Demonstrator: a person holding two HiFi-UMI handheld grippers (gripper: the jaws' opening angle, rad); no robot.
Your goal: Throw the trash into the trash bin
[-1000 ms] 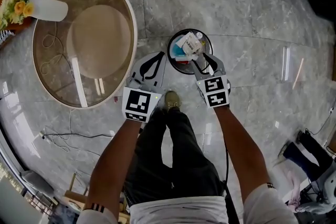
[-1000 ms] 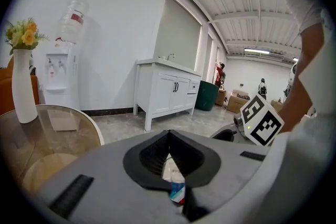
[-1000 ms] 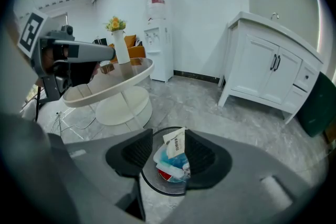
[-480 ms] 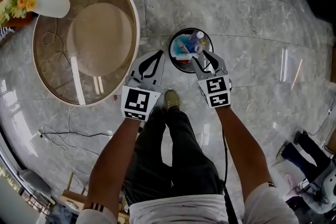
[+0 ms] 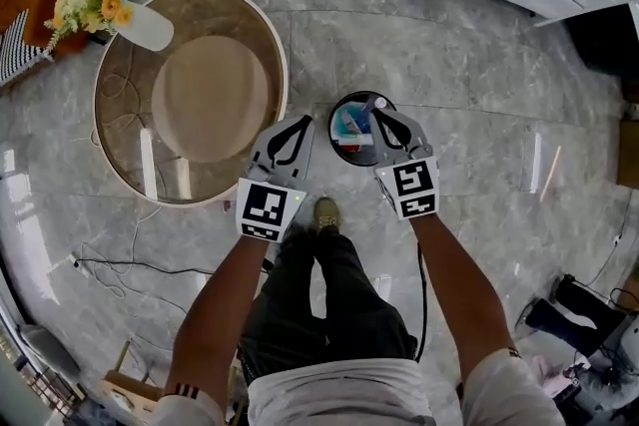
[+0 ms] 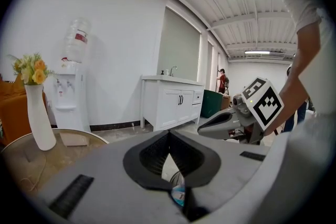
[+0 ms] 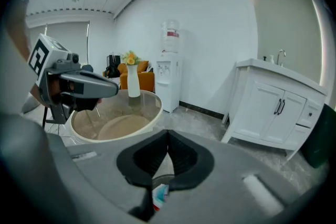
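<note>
Beside trash bin [image 5: 333, 137], round glass table [image 5: 120, 125]; vase [image 5: 148, 27] on it.

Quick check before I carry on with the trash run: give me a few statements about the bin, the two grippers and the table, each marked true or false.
1. The trash bin has trash in it. True.
2. The right gripper is clamped on a piece of trash. False: its jaws have just closed with nothing between them.
3. The vase of flowers stands on the round table. True.
4. The left gripper is wide open. False: its jaws are together and empty.
5. The bin stands on the table. False: it stands on the floor, beside the table.
</note>
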